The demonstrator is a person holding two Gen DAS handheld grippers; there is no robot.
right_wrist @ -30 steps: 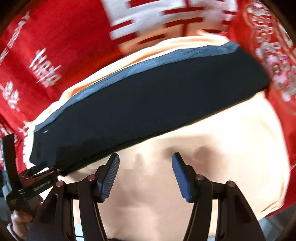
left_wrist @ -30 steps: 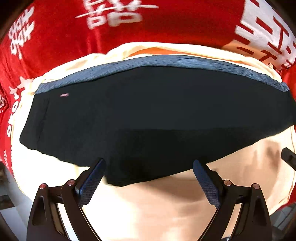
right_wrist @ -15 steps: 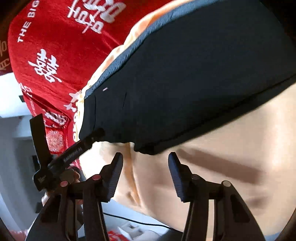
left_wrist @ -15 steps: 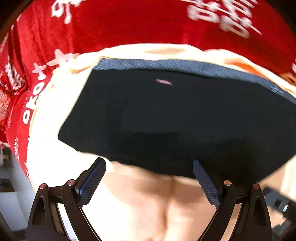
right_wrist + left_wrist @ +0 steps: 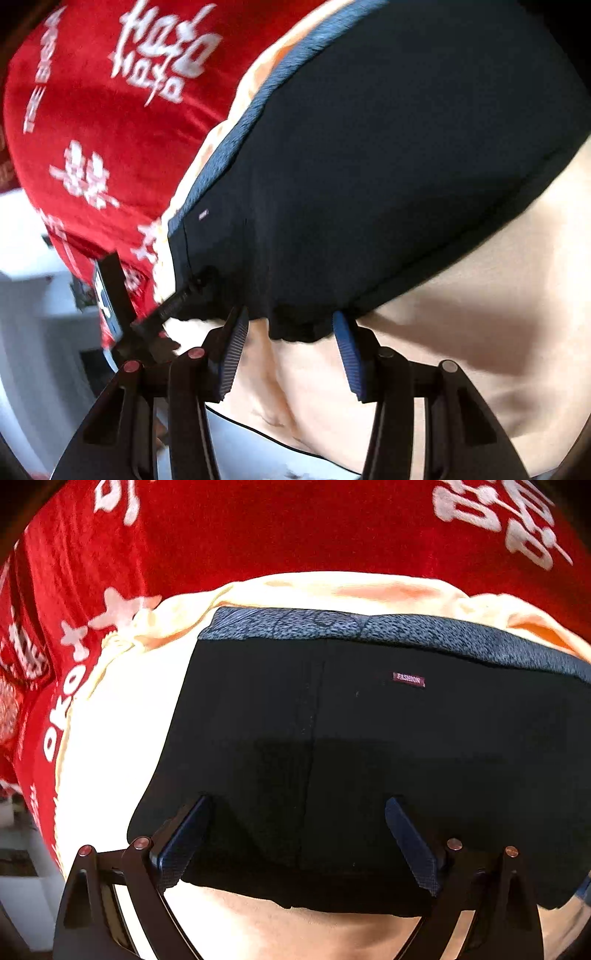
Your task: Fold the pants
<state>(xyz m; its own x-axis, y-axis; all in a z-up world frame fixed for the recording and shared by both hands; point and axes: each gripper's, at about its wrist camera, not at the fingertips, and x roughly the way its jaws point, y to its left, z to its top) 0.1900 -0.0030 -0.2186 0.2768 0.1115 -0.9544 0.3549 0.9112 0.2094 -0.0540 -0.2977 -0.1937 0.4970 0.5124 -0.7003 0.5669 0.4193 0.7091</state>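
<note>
Left gripper low centre of frame, pointing steeply down, jaws spread wide. Right gripper low centre, tilted downward, jaws partly apart, nothing pinched between the pads.

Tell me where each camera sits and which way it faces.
Left wrist: on the left gripper, looking steeply down at the black pants on a cream cloth; its own two fingers show.
Right wrist: on the right gripper, slanting down at the pants' near edge; its fingers and the left gripper show.
Shared: pants, cream cloth, red cloth.
</note>
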